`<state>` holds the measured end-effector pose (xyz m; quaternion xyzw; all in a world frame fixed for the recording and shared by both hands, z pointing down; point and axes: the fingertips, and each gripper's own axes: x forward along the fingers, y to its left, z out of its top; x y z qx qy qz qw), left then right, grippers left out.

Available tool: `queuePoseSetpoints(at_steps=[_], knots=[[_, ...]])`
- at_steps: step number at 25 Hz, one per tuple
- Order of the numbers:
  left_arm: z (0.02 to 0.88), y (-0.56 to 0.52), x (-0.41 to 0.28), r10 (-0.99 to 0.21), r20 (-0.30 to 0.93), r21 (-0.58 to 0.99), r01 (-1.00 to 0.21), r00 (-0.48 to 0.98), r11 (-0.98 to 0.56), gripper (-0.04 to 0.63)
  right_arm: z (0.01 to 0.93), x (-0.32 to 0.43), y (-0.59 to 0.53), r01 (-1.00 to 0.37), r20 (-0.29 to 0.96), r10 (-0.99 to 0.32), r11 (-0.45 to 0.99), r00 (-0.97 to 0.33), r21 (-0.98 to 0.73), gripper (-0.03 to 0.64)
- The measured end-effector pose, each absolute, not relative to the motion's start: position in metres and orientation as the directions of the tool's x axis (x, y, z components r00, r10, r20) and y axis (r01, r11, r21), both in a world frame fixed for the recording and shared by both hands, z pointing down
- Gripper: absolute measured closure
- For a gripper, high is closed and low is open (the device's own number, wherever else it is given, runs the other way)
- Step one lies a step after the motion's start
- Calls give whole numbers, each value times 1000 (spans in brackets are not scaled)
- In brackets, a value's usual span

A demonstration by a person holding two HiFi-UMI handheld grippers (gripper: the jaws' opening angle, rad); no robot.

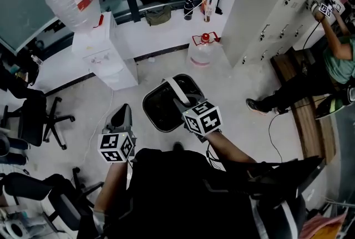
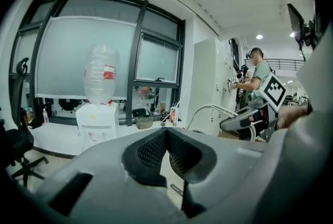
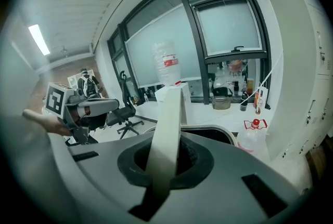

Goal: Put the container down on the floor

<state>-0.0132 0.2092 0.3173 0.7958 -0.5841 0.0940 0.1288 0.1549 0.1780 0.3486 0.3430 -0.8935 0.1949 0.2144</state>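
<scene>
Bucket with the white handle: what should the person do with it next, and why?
Probably lower it straight down. The right gripper is shut on the white handle, and the bucket hangs off the floor, with open floor around it, so setting it down looks unobstructed.

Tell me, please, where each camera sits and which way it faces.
Head view: on the person's head, looking steeply down at the container; left gripper, right gripper and forearms show.
Left gripper view: on the left gripper, looking past its shut, empty jaws toward the water dispenser; right gripper at right.
Right gripper view: on the right gripper, along jaws clamped on the container's handle; left gripper at left.
Shared: both gripper views see the water dispenser.
</scene>
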Motion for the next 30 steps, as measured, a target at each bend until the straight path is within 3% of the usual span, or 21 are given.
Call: queuePoseSetpoints(at_steps=[12, 30], knots=[[330, 159, -11, -886, 307, 109, -938, 347, -330, 589, 359, 159, 127, -719, 535, -542, 667, -648, -195, 606], [343, -26, -85, -838, 292, 154, -887, 461, -435, 589, 362, 88, -32, -799, 565, -610, 580, -556, -159, 606]])
